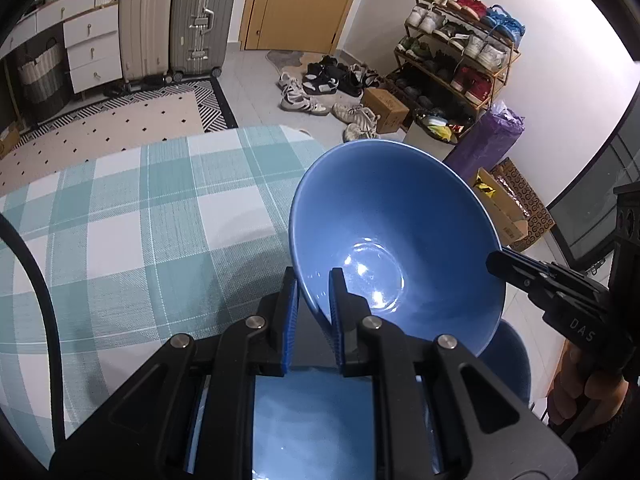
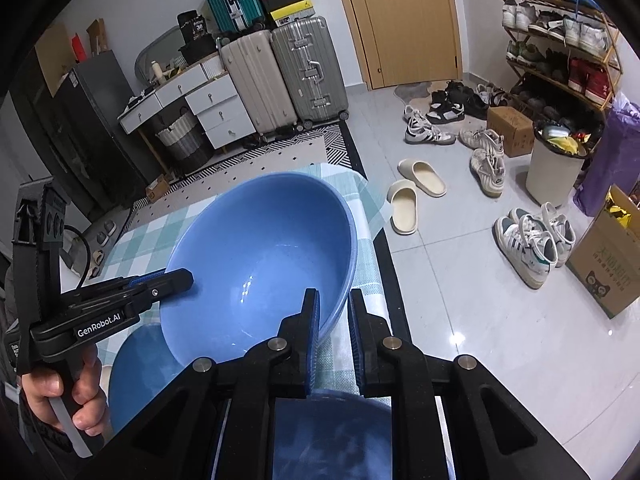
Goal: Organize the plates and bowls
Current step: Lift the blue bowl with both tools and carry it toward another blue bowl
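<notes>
A large blue bowl (image 1: 396, 236) is held tilted in the air above the checked tablecloth (image 1: 140, 216). My left gripper (image 1: 314, 276) is shut on its near-left rim. My right gripper (image 2: 334, 300) straddles the opposite rim of the same bowl (image 2: 256, 256), pads close on it, and shows in the left wrist view as a black arm (image 1: 560, 284). The left gripper shows in the right wrist view (image 2: 160, 280). Below the bowl lie other blue dishes: a plate under my left gripper (image 1: 312, 424) and another blue piece (image 2: 136, 376), partly hidden.
The table edge (image 2: 376, 216) drops to a tiled floor with slippers (image 2: 416, 188) and sneakers. Suitcases (image 2: 280, 80), a white drawer unit and a shoe rack (image 1: 460, 48) stand at the back. A bin (image 2: 556, 164) and cardboard boxes stand at the right.
</notes>
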Available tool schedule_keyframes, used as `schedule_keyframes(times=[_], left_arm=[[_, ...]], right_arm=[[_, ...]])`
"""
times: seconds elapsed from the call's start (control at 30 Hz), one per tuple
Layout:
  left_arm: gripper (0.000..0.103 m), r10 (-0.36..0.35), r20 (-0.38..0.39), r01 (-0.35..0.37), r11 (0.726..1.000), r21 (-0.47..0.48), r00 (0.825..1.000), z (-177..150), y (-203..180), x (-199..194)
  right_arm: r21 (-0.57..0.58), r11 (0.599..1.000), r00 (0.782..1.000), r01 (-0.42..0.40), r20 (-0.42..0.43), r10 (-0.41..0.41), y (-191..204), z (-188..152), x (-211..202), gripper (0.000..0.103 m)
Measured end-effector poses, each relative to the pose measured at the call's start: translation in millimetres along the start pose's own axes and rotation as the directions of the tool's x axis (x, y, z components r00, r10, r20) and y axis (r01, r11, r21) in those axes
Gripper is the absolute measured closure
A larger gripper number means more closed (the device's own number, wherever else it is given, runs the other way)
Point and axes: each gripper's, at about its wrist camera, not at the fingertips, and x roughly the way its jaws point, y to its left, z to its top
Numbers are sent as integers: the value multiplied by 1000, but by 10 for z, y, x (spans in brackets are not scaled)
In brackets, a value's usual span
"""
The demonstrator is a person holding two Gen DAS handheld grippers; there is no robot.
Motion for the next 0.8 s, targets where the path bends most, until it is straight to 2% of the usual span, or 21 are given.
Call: schedule_keyframes(times=[0.8], left_arm=[[91, -13, 103, 11, 1000, 13, 995, -222, -334, -1214]], right_arm=[[-63, 998, 994, -15, 105, 22, 342, -82, -888, 88]])
